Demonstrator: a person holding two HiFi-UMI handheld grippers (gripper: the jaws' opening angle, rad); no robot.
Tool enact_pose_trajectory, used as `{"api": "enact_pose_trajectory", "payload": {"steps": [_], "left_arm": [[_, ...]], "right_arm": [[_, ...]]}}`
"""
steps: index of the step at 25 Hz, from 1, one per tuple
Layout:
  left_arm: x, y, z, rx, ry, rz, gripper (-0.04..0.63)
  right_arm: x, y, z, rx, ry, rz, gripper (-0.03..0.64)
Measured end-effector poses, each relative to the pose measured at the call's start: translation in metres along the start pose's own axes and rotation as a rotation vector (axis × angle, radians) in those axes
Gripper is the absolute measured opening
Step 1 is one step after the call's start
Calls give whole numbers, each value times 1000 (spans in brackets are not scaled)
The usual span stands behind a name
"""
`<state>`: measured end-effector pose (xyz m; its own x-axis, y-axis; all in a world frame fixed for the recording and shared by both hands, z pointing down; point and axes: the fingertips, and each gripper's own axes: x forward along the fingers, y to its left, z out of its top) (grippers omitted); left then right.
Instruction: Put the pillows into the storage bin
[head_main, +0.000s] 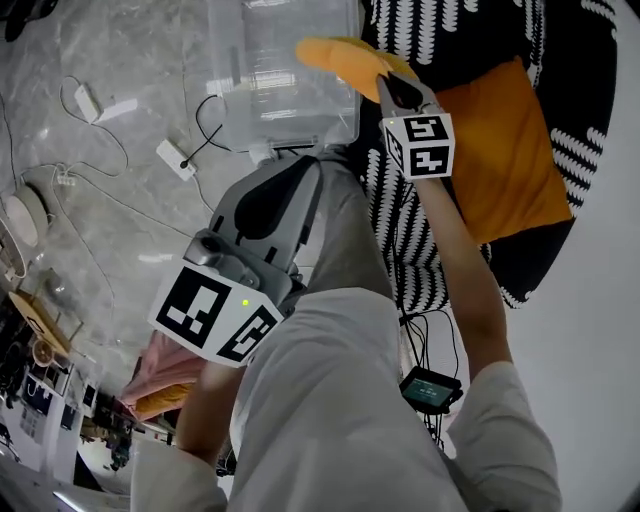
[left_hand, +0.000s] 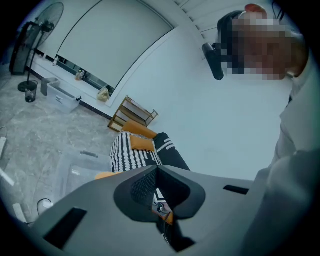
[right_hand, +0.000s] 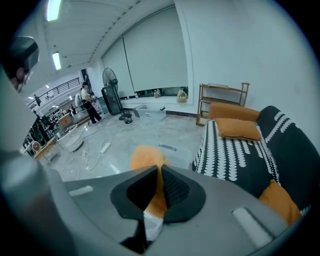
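**Right gripper.** The right gripper (head_main: 390, 88) had its jaws pressed almost together, and only a thin fold of the orange pillow (head_main: 340, 55) kept them apart. In the right gripper view, the gripper (right_hand: 159, 172) pinched the fabric at the pad tips. The bulk of the pillow (right_hand: 146, 156) bulged out beyond them, and a white tag hung below the pads.

**Left gripper.** The left gripper (head_main: 325, 158) pointed toward the storage bin (head_main: 290, 90). In its own view, the left gripper (left_hand: 157, 170) showed both pads meeting at the tip with nothing clamped there. A small orange-and-dark shape appeared in the gap behind the pads. It was probably part of the scene beyond rather than a held item.

**Location of task items.**
- The held pillow hung at the near right corner of the clear storage bin, overlapping its rim in the head view. Contact with the rim could not be confirmed.
- The bin stood on the grey marble floor (head_main: 120, 60), just beside the black-and-white sofa (head_main: 430, 40).
- A second orange pillow (head_main: 510, 150) lay on the sofa seat.
- In the right gripper view, further orange cushions (right_hand: 237, 128) rested at the far end of the sofa (right_hand: 235, 157).
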<state>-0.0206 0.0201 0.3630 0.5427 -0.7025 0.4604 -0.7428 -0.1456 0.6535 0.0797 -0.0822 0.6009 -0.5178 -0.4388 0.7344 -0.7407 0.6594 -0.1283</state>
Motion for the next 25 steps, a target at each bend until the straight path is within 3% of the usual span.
{"api": "enact_pose_trajectory", "payload": {"steps": [10, 16, 19, 25], "left_arm": [[-34, 34, 9, -34, -24, 0, 8], [-49, 61, 12, -49, -41, 24, 8], [-60, 78, 11, -66, -50, 38, 8], [-91, 93, 7, -102, -79, 36, 8]], "right_arm": [[38, 98, 37, -61, -43, 118, 34], [70, 125, 7, -57, 37, 149, 43], [81, 140, -18, -80, 139, 173, 133], [55, 158, -26, -124, 170, 175, 133]]}}
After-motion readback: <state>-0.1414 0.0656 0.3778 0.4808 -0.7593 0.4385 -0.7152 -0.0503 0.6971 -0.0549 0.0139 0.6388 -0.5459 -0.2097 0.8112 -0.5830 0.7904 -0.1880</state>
